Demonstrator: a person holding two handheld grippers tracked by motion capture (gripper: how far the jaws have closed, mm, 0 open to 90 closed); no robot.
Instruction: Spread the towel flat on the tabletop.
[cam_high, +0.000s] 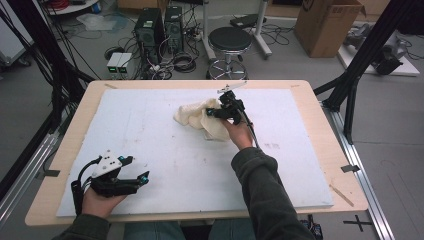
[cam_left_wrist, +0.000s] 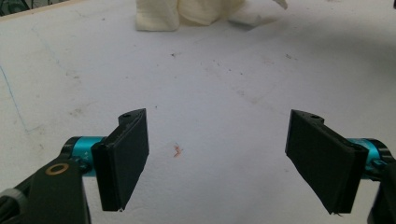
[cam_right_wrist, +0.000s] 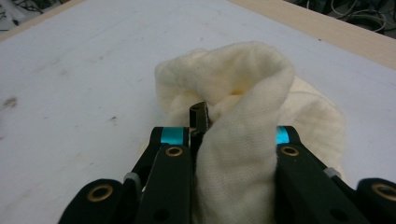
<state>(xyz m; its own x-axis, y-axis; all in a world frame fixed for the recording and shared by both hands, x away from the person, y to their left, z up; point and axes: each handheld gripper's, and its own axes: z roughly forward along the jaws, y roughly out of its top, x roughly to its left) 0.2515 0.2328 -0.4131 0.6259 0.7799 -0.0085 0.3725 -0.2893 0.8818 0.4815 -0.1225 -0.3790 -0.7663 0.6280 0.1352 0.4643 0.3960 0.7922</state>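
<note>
From above, the high view shows a cream cloth (cam_high: 199, 120) bunched in a loose heap on the white foam board (cam_high: 150, 130) that covers the wooden table (cam_high: 320, 130), a little beyond the middle of the board. The right gripper (cam_high: 216, 113) reaches into the heap from the person's side, its jaws pinched on a fold at the cloth's right edge, which looks like a hold meant to lift or drag the fabric. The left gripper (cam_high: 142, 178) rests low near the board's front left corner, well apart from the cloth, probably parked until a second hold is needed. Along the left gripper view, its two black pads (cam_left_wrist: 125, 158) stand wide apart over bare board with nothing between them, and the cloth (cam_left_wrist: 187, 14) lies far off at the top edge. Along the right gripper view, a thick ridge of the cloth (cam_right_wrist: 233, 154) rises between the jaws and drapes over them; the jaws are nearly closed and clamp that fold, while the rest of the cloth bulges beyond on the board (cam_right_wrist: 70, 70). Gathered this way, the fabric should rise as one bundle rather than spread.
</note>
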